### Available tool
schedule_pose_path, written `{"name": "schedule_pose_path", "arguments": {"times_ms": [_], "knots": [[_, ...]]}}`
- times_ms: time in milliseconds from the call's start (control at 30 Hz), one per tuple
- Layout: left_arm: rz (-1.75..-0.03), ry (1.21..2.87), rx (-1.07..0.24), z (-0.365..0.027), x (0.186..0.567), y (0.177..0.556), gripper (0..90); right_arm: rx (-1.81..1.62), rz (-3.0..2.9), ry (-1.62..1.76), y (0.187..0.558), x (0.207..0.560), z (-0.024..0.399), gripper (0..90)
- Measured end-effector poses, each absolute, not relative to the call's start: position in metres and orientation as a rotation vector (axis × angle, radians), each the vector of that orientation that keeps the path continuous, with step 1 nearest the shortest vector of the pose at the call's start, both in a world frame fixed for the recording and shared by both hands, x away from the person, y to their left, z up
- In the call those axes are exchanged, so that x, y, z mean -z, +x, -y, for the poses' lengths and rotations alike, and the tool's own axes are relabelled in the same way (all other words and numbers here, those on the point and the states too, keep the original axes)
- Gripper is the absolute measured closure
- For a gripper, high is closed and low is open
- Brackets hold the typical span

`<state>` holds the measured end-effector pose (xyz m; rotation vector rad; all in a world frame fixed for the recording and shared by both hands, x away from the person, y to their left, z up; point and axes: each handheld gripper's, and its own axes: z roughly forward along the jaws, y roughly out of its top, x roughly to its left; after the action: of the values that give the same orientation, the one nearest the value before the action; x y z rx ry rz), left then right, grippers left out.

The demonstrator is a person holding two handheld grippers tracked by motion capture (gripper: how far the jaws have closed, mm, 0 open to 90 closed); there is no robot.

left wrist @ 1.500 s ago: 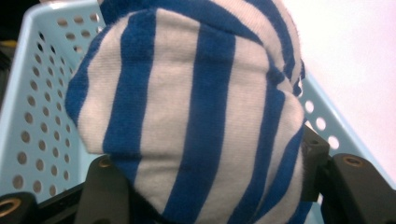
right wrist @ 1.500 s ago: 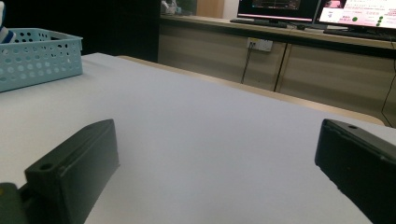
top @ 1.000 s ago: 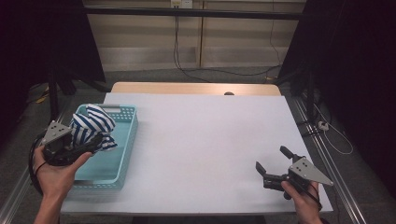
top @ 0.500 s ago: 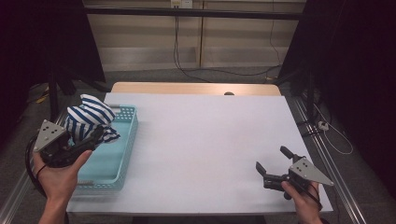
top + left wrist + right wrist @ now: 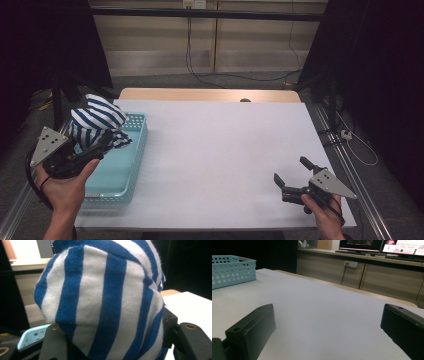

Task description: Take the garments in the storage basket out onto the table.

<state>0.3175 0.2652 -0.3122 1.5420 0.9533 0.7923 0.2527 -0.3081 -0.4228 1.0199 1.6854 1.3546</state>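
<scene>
A bundled blue-and-white striped cloth (image 5: 96, 122) is held in the air over the far left corner of a light blue perforated basket (image 5: 116, 172). My left gripper (image 5: 95, 146) is shut on the cloth from below; in the left gripper view the striped cloth (image 5: 105, 297) bulges between both black jaws. My right gripper (image 5: 292, 177) rests low at the table's near right, open, with bare white table between its jaws (image 5: 327, 322).
The white table top (image 5: 220, 150) stretches between basket and right gripper. The basket's corner (image 5: 232, 270) appears at far left in the right gripper view. Behind the table are a wooden cabinet (image 5: 200, 50), hanging cables and dark curtains on both sides. A metal rail (image 5: 350, 170) runs along the right edge.
My left gripper has lifted the striped cloth up out of the basket and drawn it leftward and back. The right gripper has stayed put.
</scene>
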Motion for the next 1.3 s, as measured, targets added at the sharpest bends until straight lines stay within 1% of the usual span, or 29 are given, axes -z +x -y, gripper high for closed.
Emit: {"name": "schedule_pose_path", "arguments": {"times_ms": [300, 900, 1233, 1300], "knots": [[-0.917, 1.552, -0.741, -0.251, 0.307, 0.325, 38.9, -1.355, -1.686, 1.02, 0.253, 0.423, 0.308, 0.0], [-0.772, 1.6, -0.658, -0.194, 0.296, 0.344, 38.1, -1.357, -1.688, 1.019, 0.253, 0.423, 0.308, 0.0], [-0.75, 1.589, -0.572, -0.175, 0.301, 0.353, 38.0, -1.36, -1.691, 1.016, 0.253, 0.423, 0.307, 0.0], [-0.73, 1.613, -0.57, -0.171, 0.301, 0.355, 38.1, -1.358, -1.69, 1.02, 0.253, 0.423, 0.307, 0.0]]}}
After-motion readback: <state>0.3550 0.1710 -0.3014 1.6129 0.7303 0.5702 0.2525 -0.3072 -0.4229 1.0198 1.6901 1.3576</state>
